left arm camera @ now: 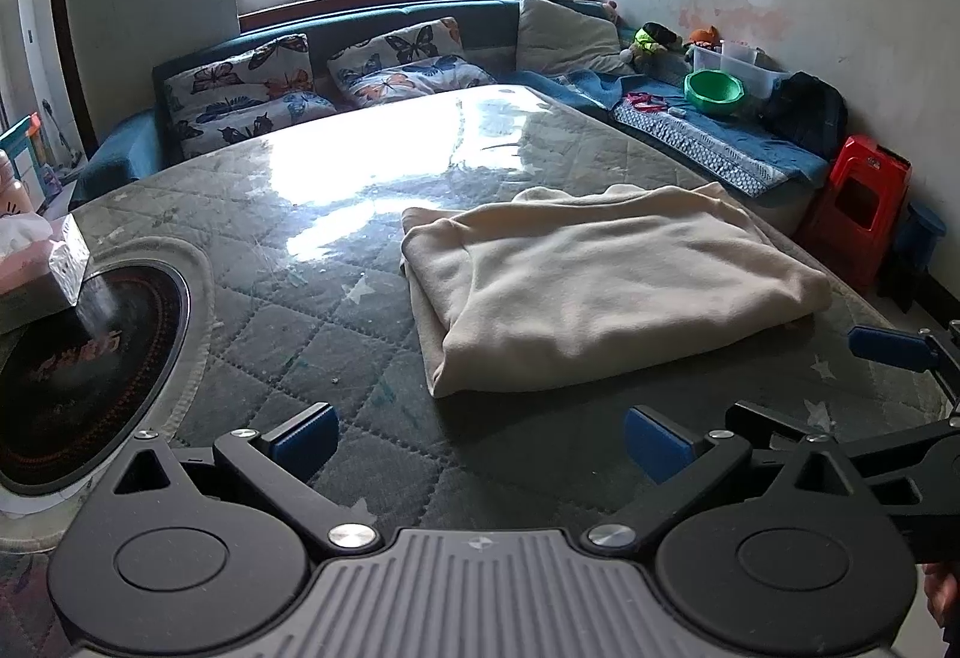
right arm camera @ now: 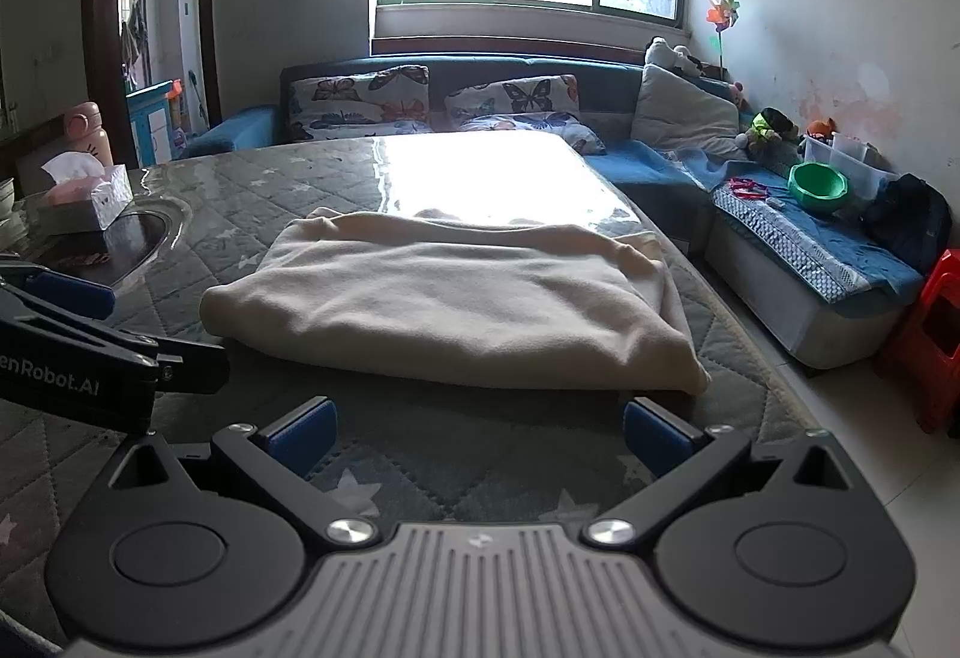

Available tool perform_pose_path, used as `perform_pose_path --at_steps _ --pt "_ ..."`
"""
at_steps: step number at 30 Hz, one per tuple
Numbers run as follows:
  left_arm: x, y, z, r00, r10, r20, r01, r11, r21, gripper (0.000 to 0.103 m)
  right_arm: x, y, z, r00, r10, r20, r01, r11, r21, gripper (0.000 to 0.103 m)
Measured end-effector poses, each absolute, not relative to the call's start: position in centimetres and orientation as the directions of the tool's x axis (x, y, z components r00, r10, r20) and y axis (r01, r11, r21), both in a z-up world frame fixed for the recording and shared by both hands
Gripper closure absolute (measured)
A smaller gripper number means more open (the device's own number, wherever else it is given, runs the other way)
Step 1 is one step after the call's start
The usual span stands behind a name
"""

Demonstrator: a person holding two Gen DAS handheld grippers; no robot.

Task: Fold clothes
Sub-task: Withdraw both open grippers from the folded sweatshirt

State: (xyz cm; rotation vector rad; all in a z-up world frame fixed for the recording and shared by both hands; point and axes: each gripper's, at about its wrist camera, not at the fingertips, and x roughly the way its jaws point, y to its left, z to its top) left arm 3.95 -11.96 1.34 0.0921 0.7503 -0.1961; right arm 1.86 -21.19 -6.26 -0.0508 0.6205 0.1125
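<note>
A: The biggest thing is the counter [left arm camera: 288, 310], a broad surface under a quilted grey-green cover with pale stars and a clear glossy sheet that throws back the window light. Behind it runs a blue sofa [right arm camera: 654, 166] with butterfly cushions [right arm camera: 366, 102].

B: And the garment?

A: A cream garment [right arm camera: 456, 298] lies folded into a thick, roughly rectangular bundle on the counter, on the right half in the left wrist view and near the middle in the right wrist view. Its layers show along the near edge, and one lower layer sticks out a little at the near corner. Nothing touches it.

B: What sits around it?

A: A dark round inset plate [left arm camera: 78, 364] is set into the counter at the left, with a tissue box [right arm camera: 90, 202] at its far edge. On the sofa's right arm are a green bowl [right arm camera: 819, 187] and a clear plastic tub [right arm camera: 852, 159]. A red plastic stool [left arm camera: 861, 208] stands on the floor beside the sofa end.

B: The tongs?

A: The left tongs [left arm camera: 480, 442] hover over the near edge of the counter, blue pads spread wide apart, holding nothing. The right tongs [right arm camera: 480, 436] sit just short of the bundle's near edge, equally wide open and empty. Each shows at the edge of the other's view, side by side, well clear of the cloth.
</note>
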Motion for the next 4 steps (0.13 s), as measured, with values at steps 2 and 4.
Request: perform_pose_path --at_steps 2,4 --pt "3.80 -11.94 1.41 0.715 -0.144 -0.684 0.209 0.978 0.013 0.000 1.73 -21.19 -6.21 0.809 0.090 -0.581 -0.120 0.993 -0.013 0.000" --pt "3.70 -11.95 1.45 0.716 -0.146 -0.683 0.211 0.977 0.013 0.000 1.66 -21.19 -6.23 0.808 0.092 -0.581 -0.120 0.993 -0.010 0.000"
